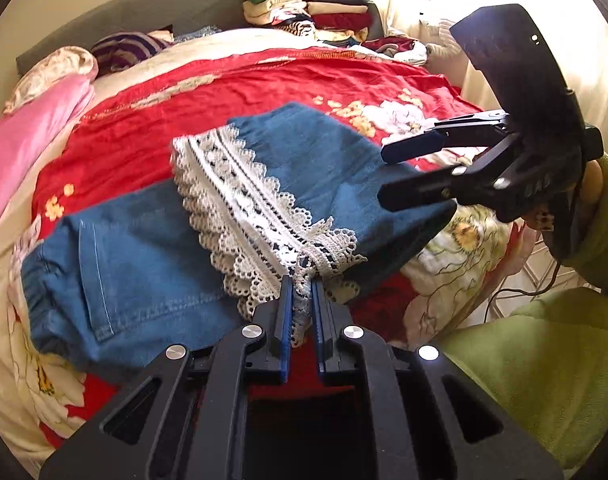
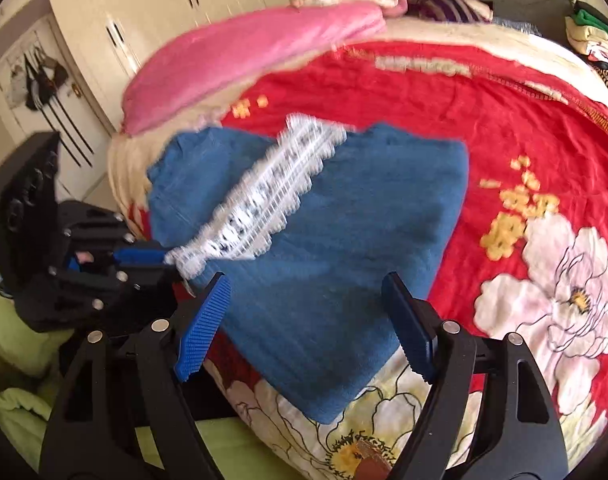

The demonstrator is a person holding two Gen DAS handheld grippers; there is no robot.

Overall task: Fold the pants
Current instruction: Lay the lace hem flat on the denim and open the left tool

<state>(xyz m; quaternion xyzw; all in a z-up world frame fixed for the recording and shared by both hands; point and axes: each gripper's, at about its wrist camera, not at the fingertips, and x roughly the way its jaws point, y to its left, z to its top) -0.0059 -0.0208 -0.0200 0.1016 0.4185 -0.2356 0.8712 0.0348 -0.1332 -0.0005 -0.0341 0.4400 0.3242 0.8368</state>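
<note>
Blue denim pants (image 1: 144,256) with a white lace hem band (image 1: 244,200) lie partly folded on the red floral bedspread (image 1: 224,92). My left gripper (image 1: 302,292) is shut on the near end of the lace band and holds it a little lifted. My right gripper (image 1: 383,172) is open and empty, hovering over the right edge of the pants. In the right wrist view the pants (image 2: 343,240) lie just beyond my open right gripper (image 2: 304,292), and the left gripper (image 2: 160,258) pinches the lace band (image 2: 264,192) at left.
A pink blanket (image 1: 24,136) lies at the bed's left side. Stacks of folded clothes (image 1: 315,8) sit at the head of the bed by the grey headboard (image 1: 144,12). Cream wardrobes (image 2: 164,12) stand beyond the bed. My green sleeve (image 1: 543,360) is at right.
</note>
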